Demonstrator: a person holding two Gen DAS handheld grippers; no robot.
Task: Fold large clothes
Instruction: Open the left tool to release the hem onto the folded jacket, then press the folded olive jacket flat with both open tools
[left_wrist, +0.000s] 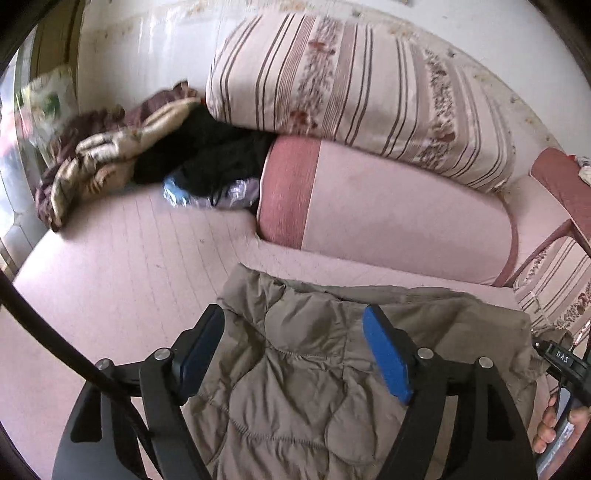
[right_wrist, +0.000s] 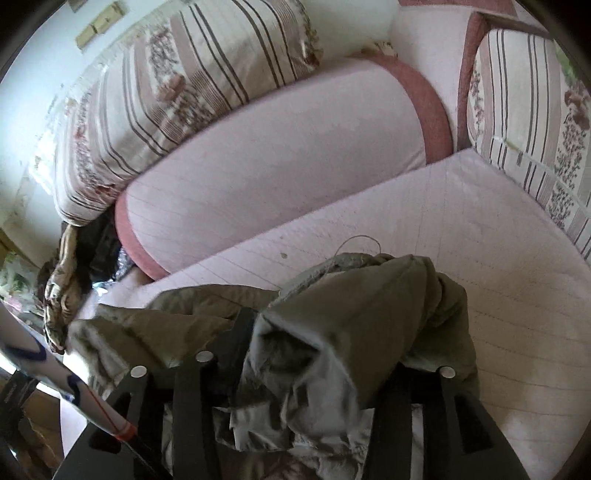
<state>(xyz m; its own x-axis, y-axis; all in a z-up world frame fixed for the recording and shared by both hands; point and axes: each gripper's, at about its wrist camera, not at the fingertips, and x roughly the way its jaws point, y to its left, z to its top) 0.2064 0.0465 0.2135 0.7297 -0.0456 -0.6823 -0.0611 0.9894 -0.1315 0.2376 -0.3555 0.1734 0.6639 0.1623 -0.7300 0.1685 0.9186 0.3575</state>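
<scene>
An olive-brown quilted jacket (left_wrist: 295, 373) lies on the pink quilted bed cover (left_wrist: 122, 273). My left gripper (left_wrist: 295, 354) is open, its blue pads (left_wrist: 386, 354) wide apart above the jacket's quilted lining. In the right wrist view the same jacket (right_wrist: 343, 317) is bunched up over my right gripper (right_wrist: 317, 354). Cloth covers the fingertips, and a fold of the jacket is raised off the bed cover (right_wrist: 480, 229). The left finger (right_wrist: 240, 332) shows; the right one is hidden under cloth.
A pink bolster (left_wrist: 388, 214) and a striped floral pillow (left_wrist: 351, 85) lie behind the jacket. A pile of dark and beige clothes (left_wrist: 147, 147) sits at the far left. A striped cushion (right_wrist: 535, 122) stands at the right.
</scene>
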